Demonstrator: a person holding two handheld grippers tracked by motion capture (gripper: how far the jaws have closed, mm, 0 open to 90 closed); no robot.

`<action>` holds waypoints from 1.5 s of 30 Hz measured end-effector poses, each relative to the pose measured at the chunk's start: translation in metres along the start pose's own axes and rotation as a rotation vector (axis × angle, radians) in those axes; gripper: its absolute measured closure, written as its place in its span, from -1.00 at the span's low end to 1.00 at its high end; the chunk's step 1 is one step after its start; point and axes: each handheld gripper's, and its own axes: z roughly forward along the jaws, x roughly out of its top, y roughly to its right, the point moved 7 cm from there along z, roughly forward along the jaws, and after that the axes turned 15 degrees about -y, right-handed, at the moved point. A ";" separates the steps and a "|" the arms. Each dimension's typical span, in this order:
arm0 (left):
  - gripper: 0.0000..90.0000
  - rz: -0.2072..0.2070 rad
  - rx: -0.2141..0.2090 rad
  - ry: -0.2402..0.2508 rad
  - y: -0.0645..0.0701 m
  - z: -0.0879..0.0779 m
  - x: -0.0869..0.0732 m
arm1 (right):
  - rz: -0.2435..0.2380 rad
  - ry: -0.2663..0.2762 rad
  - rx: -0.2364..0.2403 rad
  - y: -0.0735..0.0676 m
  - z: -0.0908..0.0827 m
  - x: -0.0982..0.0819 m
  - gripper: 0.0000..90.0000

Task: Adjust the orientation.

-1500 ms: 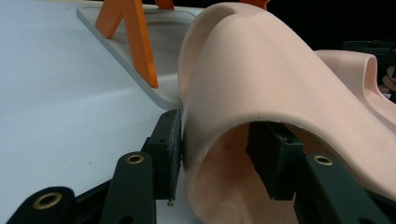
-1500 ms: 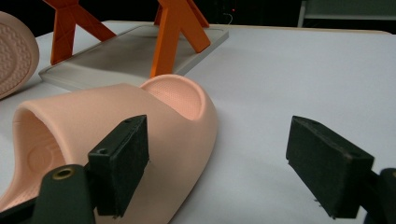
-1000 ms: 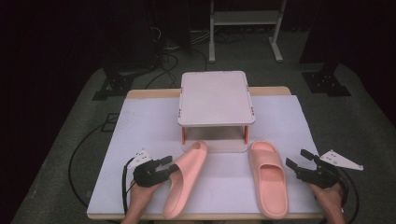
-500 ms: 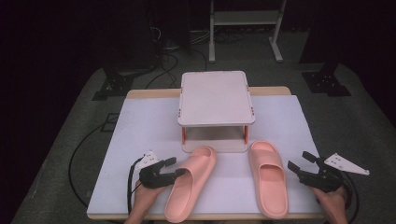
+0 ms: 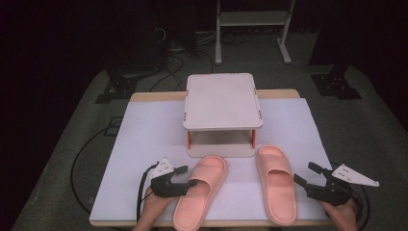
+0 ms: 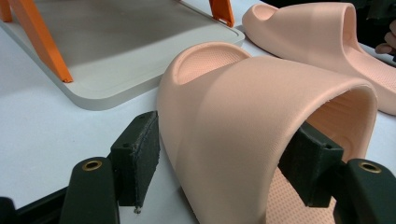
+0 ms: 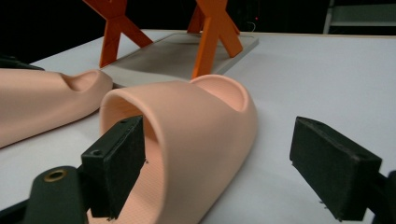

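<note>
On the white table cover [image 5: 144,144], near the front edge, two pink slides lie side by side just in front of the small two-tier rack [image 5: 222,98]. Neither is on the rack yet; both tiers look bare, so placing is all still to do, as I read it. Left gripper [image 5: 190,177] straddles the strap of the left slide [image 5: 202,190]: one pad outside, one tucked under the strap, jaws have just been opening, visible gap at the outer pad, so not clamped. Right gripper [image 5: 304,174] sits at the outer side of the right slide [image 5: 276,185], jaws wide apart, one pad inside the strap opening, the other clear of it. No grip on either shoe.
</note>
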 end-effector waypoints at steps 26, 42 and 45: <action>0.11 0.034 0.019 -0.055 0.003 0.007 -0.004 | -0.068 -0.112 -0.057 -0.014 0.038 -0.001 -0.17; 0.33 0.031 0.048 -0.046 0.001 0.004 -0.005 | -0.100 -0.135 -0.136 -0.013 0.043 0.002 0.26; 0.39 0.022 0.051 -0.038 0.000 0.003 -0.005 | -0.112 -0.138 -0.129 -0.015 0.043 0.002 0.37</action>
